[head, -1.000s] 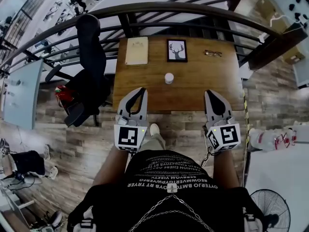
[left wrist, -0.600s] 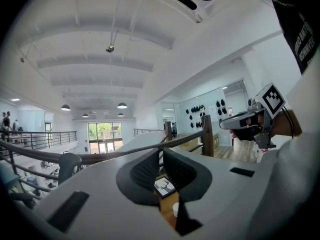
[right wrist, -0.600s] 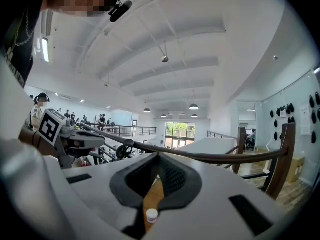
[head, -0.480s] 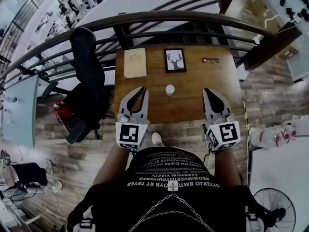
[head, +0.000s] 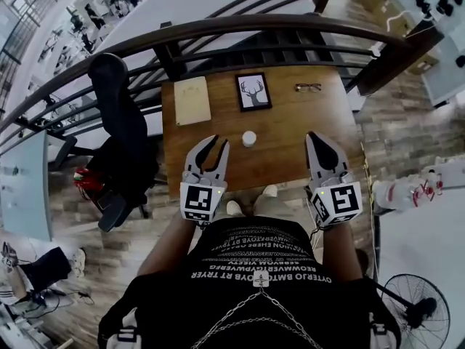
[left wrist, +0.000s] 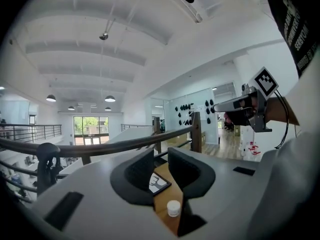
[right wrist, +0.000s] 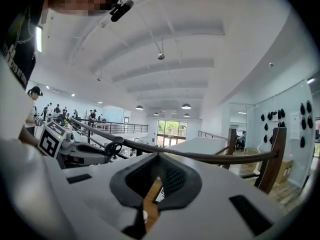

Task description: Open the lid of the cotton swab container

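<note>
The cotton swab container (head: 249,138), a small white round tub with its lid on, stands on the wooden table (head: 290,133) near the middle. In the left gripper view the container (left wrist: 173,208) shows low down, beyond the jaws. My left gripper (head: 212,143) hangs over the table's near edge, left of the container and apart from it. Its jaws are opening, with nothing between them (left wrist: 161,167). My right gripper (head: 320,136) is to the container's right, shut and empty. Past its jaws only a sliver of the tub (right wrist: 144,215) shows.
On the table's far side lie a beige pad (head: 192,100), a framed deer picture (head: 253,91) and a pair of glasses (head: 309,87). A dark curved railing (head: 240,27) runs behind the table. A black chair (head: 120,126) stands at its left.
The left gripper's jaws have parted from shut. Both grippers have come forward over the table's near edge as the person moved closer. The right gripper stays shut.
</note>
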A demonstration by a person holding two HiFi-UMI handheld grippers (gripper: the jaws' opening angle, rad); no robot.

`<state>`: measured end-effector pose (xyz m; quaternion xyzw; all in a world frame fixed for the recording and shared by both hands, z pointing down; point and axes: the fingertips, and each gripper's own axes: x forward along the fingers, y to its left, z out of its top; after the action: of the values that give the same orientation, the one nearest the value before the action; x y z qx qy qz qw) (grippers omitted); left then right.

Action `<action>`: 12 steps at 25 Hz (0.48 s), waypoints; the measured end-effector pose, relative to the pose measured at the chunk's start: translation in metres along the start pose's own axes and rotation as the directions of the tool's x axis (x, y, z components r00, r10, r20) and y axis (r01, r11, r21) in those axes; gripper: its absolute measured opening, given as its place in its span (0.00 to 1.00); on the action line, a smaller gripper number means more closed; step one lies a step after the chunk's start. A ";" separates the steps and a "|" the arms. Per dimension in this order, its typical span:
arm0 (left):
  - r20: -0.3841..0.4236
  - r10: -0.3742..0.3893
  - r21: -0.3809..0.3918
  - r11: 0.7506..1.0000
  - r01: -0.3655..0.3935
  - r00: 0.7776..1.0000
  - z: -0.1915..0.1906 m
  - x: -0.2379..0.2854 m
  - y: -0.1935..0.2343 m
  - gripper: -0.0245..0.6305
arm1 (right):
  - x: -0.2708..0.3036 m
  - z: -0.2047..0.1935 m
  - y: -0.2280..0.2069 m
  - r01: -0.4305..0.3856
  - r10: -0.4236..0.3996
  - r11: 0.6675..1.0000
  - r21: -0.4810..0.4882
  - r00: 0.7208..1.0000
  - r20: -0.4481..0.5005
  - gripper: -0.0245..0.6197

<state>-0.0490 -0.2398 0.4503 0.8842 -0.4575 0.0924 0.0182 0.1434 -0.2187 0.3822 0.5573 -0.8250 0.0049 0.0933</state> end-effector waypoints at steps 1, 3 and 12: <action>-0.005 -0.006 -0.002 1.000 0.006 1.000 -0.005 0.004 -0.001 0.18 | 0.001 -0.002 -0.002 0.002 -0.002 1.000 0.001 1.000 -0.002 0.06; -0.016 -0.015 -0.006 1.000 0.015 1.000 -0.015 0.013 -0.003 0.19 | 0.003 -0.008 -0.005 -0.002 0.002 1.000 0.005 1.000 -0.002 0.06; -0.101 -0.050 -0.033 0.998 0.047 0.994 -0.074 0.046 -0.022 0.32 | 0.033 -0.033 -0.025 -0.046 0.048 0.998 0.040 0.998 -0.040 0.06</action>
<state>-0.0161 -0.2559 0.5320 0.8888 -0.4357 0.1300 0.0576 0.1596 -0.2548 0.4180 0.5394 -0.8355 0.0349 0.0991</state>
